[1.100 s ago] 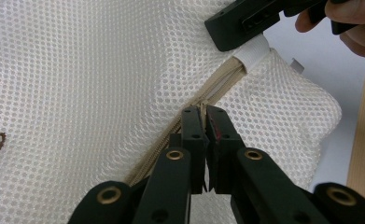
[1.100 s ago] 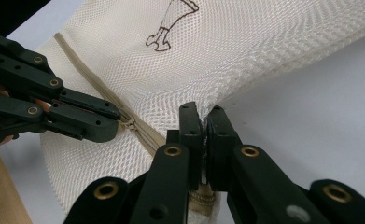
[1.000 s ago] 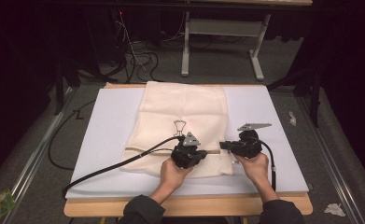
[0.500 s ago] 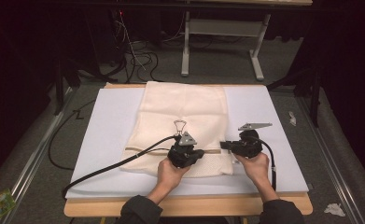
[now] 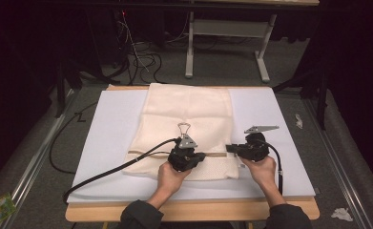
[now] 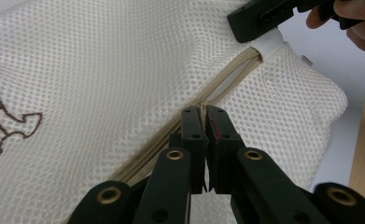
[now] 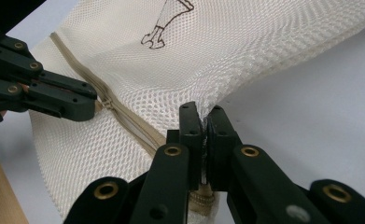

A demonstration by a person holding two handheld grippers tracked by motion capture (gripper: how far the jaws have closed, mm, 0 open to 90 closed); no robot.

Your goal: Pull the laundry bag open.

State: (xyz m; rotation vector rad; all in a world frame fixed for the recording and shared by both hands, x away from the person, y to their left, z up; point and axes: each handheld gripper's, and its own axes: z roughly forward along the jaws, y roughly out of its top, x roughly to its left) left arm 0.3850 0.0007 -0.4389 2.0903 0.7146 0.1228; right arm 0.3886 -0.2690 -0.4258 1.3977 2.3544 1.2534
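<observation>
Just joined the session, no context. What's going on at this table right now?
A person holds a two-jaw gripper in each hand over a cream mesh zip bag lying flat on a white foam board. The left gripper is shut on the bag's beige zipper partway along it. The right gripper is shut on the mesh at the bag's edge, at the zipper's end. It looks like one pins the bag while the other works the zip.

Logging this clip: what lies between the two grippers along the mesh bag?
In the high view, a stretch of the mesh bag with its tan zipper runs between the left gripper and the right gripper.
</observation>
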